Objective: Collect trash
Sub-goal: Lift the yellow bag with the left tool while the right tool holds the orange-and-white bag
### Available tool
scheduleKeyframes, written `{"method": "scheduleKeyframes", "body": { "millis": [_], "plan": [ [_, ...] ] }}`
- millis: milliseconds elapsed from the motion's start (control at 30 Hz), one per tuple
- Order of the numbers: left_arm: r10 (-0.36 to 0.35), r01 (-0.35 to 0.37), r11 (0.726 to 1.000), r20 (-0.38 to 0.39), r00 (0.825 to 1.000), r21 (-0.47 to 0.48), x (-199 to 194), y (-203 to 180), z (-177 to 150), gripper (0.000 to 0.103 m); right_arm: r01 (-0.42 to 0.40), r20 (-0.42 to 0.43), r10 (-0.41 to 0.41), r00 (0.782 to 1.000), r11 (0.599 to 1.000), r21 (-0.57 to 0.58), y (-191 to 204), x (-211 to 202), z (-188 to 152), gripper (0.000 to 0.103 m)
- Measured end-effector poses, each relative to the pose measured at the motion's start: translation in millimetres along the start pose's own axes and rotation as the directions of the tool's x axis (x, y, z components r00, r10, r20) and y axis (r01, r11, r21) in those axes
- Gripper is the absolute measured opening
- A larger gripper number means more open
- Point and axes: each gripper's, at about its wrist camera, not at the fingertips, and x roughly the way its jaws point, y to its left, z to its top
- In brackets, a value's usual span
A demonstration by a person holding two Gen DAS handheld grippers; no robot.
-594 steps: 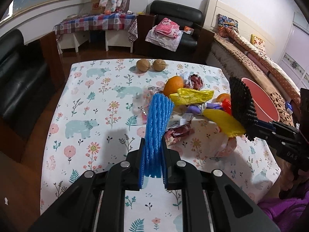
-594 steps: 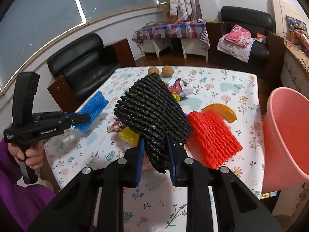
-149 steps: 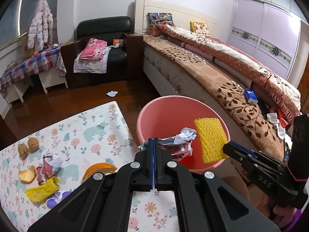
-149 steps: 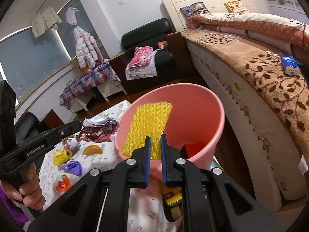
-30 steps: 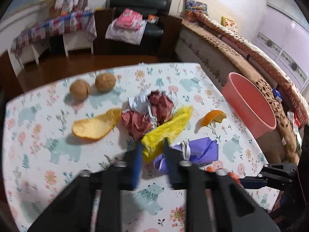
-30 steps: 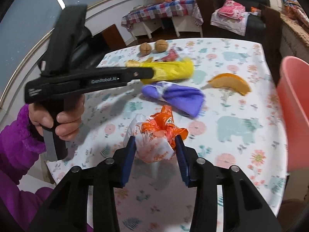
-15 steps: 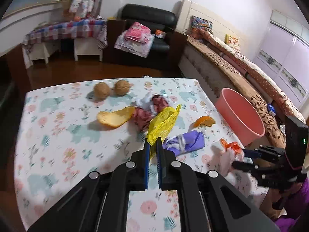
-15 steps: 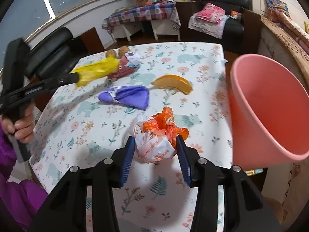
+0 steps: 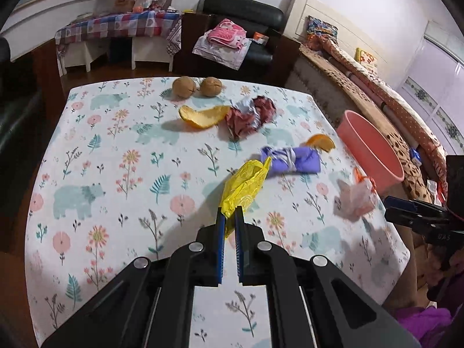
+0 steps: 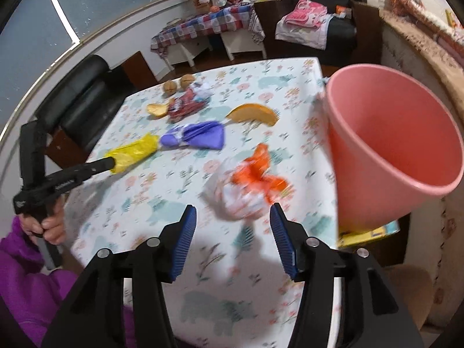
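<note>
My left gripper (image 9: 229, 220) is shut on the near end of a yellow plastic bag (image 9: 245, 184), which hangs over the floral tablecloth (image 9: 116, 159). The same left gripper (image 10: 111, 162) and yellow bag (image 10: 132, 152) appear at the left of the right wrist view. My right gripper (image 10: 232, 211) has its jaws opening. A blurred white and orange bag (image 10: 246, 187) floats just ahead of the pads, touching neither. It is beside the pink bin (image 10: 391, 145). In the left wrist view the same bag (image 9: 355, 197) is just past the right gripper (image 9: 388, 207).
On the cloth lie a purple wrapper (image 9: 290, 161), a crumpled red wrapper (image 9: 250, 116), two orange peels (image 9: 203, 114) (image 9: 320, 142) and two walnuts (image 9: 184, 86). The pink bin (image 9: 371, 150) stands off the table's right edge, by a bed. A person's hand (image 10: 43, 226) holds the left gripper.
The left gripper closed on the yellow bag and drew it back from the pile. The right gripper carried the white and orange bag toward the bin, then its jaws parted and the bag left the pads.
</note>
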Motion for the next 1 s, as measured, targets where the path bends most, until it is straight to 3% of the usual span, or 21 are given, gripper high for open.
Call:
{"method": "scheduleKeyframes", "body": {
  "millis": [333, 467, 600, 1000],
  "plan": [
    [-0.046, 0.049, 0.997, -0.052, 0.998, 0.055, -2.9, -12.9, -13.8, 0.007, -0.014, -0.064, 0.016, 0.998, 0.999, 0.031, 0.3, 25.7, 2.0, 0.053],
    [-0.058, 0.063, 0.996, -0.077, 0.995, 0.061, -0.2, -14.8, -17.5, 0.015, -0.007, -0.044, 0.010, 0.999, 0.998, 0.062, -6.4, 30.3, 12.3, 0.053],
    [-0.058, 0.064, 0.996, -0.089, 0.994, 0.064, 2.0, -16.4, -18.5, 0.033, -0.008, -0.021, 0.011, 1.000, 0.994, 0.105, -13.1, 30.0, 18.4, 0.053],
    [-0.066, 0.075, 0.992, -0.099, 0.993, 0.100, 14.9, -32.2, -8.5, 0.039, -0.029, -0.023, 0.035, 0.999, 0.976, 0.218, -25.5, 31.0, 12.0, 0.053]
  ]
}}
